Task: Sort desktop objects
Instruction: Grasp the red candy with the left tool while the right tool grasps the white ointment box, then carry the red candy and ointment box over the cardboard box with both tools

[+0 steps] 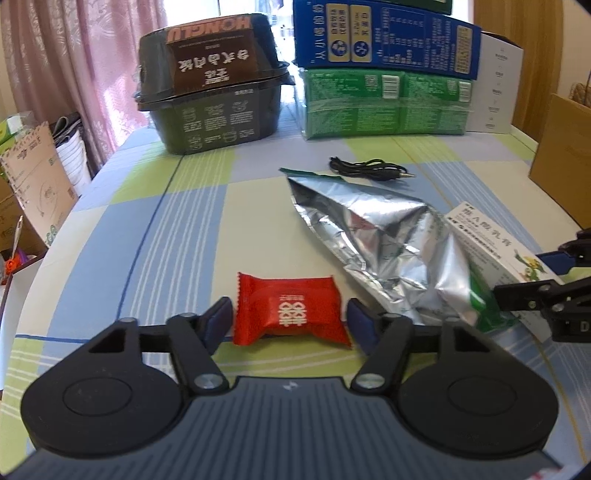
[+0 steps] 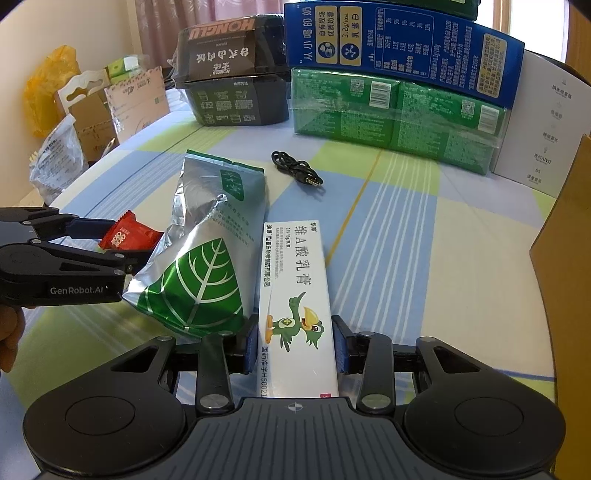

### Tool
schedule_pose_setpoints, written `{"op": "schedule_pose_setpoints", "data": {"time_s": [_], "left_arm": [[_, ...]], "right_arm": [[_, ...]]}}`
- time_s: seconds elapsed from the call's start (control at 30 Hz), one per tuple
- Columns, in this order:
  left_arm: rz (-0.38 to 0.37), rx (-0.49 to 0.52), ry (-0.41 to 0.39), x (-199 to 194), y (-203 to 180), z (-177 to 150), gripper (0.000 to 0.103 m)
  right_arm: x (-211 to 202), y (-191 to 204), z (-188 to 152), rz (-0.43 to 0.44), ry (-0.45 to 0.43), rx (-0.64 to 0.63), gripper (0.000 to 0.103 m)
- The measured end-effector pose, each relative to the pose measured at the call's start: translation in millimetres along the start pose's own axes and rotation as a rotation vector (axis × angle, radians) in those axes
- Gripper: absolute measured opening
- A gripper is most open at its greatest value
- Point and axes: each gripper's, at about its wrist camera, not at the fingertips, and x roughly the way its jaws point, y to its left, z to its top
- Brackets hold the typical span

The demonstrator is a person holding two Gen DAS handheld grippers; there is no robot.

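Observation:
A red candy packet (image 1: 290, 312) lies on the checked tablecloth between the fingers of my left gripper (image 1: 290, 321). The jaws stand around it with small gaps on both sides. It also shows in the right wrist view (image 2: 127, 236), between the left gripper's fingers (image 2: 110, 254). My right gripper (image 2: 295, 345) is shut on a white ointment box (image 2: 295, 295) with a green bird print; the box also shows in the left wrist view (image 1: 495, 243). A silver and green foil bag (image 2: 210, 240) lies between the two; it also shows in the left wrist view (image 1: 380, 236).
A black audio cable (image 2: 295, 170) lies behind the bag. A dark food tub (image 1: 210, 88), a green pack (image 1: 384, 107) with a blue carton (image 1: 384, 33) on it, and a white box (image 2: 543, 129) line the back edge. A cardboard box (image 2: 565, 236) stands at the right.

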Motion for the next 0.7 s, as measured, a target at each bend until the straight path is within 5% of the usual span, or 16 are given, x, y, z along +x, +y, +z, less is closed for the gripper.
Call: {"op": "schedule_pose_setpoints", "data": {"time_s": [0.2, 0.7], "left_arm": [[0.0, 0.04, 0.022, -7, -12, -4, 0.043], [-0.059, 0.018, 0.091, -92, -43, -46, 0.041]], "right_arm": [[-5, 3, -4, -0.005, 0.013, 0.01, 0.036], [-67, 5, -41, 0.013, 0.068, 0.12, 0.036]]}}
